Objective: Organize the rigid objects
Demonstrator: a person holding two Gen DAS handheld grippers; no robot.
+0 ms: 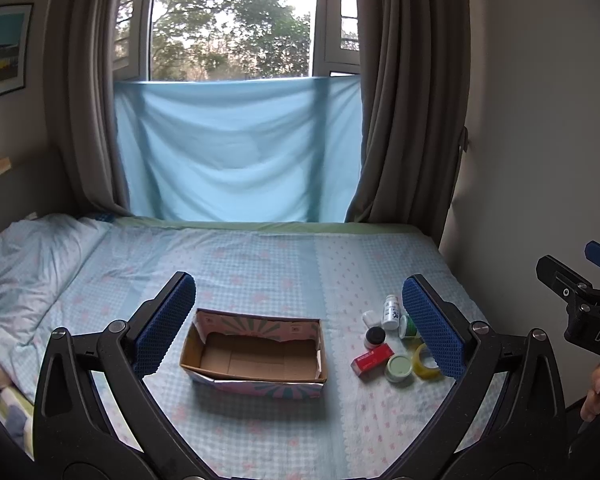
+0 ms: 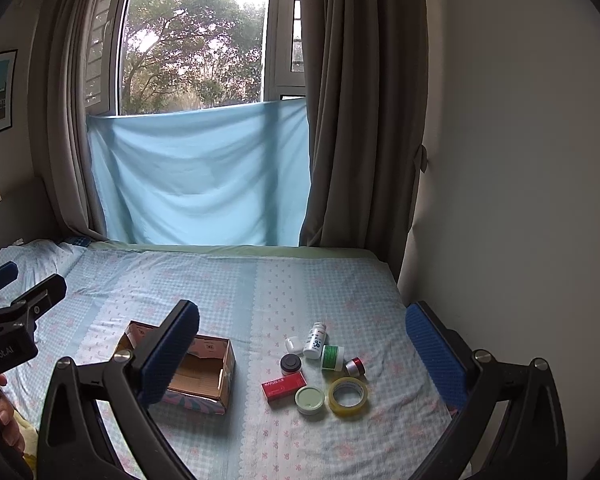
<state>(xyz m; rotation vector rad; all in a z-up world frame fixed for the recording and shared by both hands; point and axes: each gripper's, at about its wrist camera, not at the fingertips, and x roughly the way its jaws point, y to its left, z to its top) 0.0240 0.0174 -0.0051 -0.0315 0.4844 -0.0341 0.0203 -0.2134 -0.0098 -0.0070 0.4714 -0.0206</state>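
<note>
An open, empty cardboard box [image 1: 256,354] [image 2: 198,372] sits on the bed. To its right lies a cluster of small items: a red box [image 2: 283,386] [image 1: 372,361], a pale green round lid [image 2: 309,399] [image 1: 399,368], a yellow tape roll [image 2: 347,395] [image 1: 425,363], a black-lidded jar [image 2: 291,363], a white bottle [image 2: 315,340] [image 1: 391,312], a green-labelled bottle [image 2: 332,357] and a small red-and-silver can [image 2: 355,367]. My left gripper [image 1: 298,328] is open and empty, held above the box. My right gripper [image 2: 304,356] is open and empty, held above the cluster.
The bed [image 2: 260,280] has a blue checked sheet, with a crumpled duvet [image 1: 24,272] at the left. A wall [image 2: 520,160] borders the bed on the right. Curtains and a window stand behind.
</note>
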